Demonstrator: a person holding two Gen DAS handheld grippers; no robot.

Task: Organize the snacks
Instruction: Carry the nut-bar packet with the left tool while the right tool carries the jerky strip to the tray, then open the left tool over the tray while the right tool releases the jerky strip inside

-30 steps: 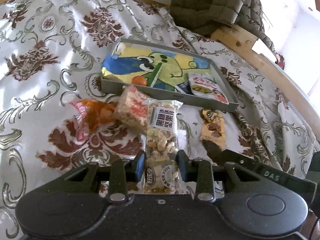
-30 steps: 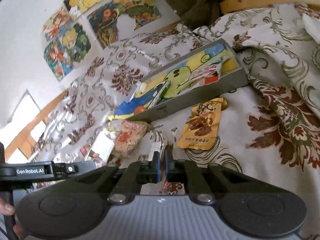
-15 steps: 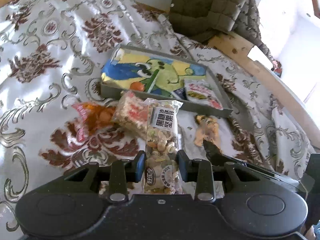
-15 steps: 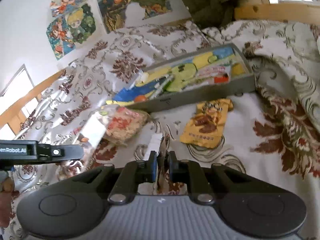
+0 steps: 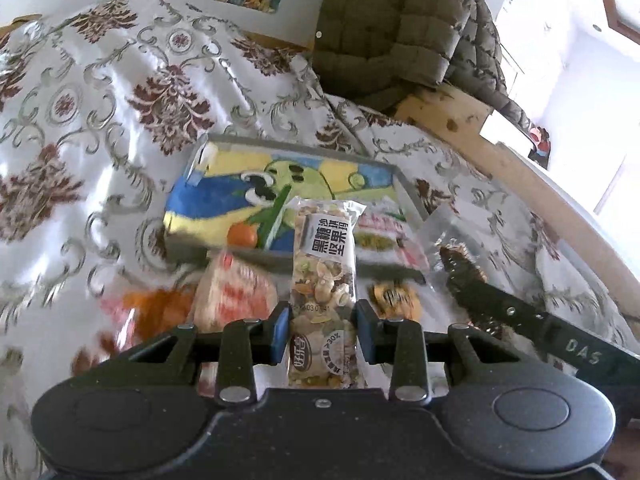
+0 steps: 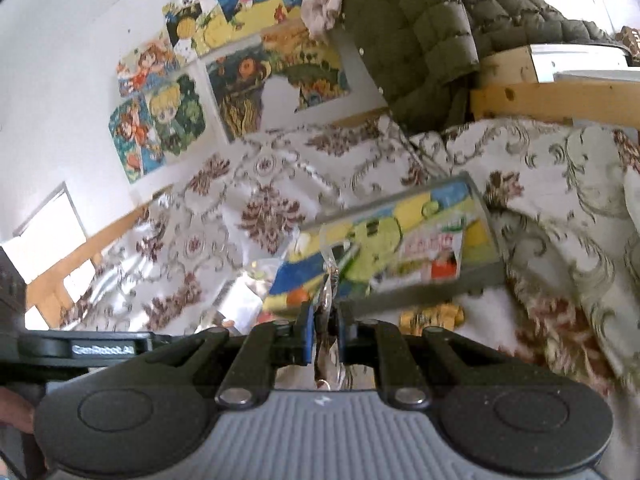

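My left gripper [image 5: 322,316] is shut on a clear nut bar [image 5: 324,256] with a black label, held upright above the bedcover. Beyond it lies the grey tray [image 5: 409,188] with a cartoon lining and a red-and-white packet [image 5: 384,236] inside. My right gripper [image 6: 323,320] is shut on a thin clear-wrapped snack [image 6: 330,276], seen edge-on; the left wrist view shows that dark snack [image 5: 456,252] at the right. In front of the tray [image 6: 440,292] a yellow-brown packet [image 6: 432,316] lies on the cover.
A pink-and-red packet [image 5: 232,296] and an orange packet [image 5: 148,308] lie on the flowered bedcover left of the nut bar. An olive quilted jacket [image 5: 392,24] hangs over the wooden bed frame [image 5: 444,112]. Posters [image 6: 172,112] cover the wall. A person's hand [image 6: 16,412] shows at lower left.
Both grippers have risen from the bedcover with their packets. The right gripper's clear packet has come up off the cover, and the tray now sits closer under both.
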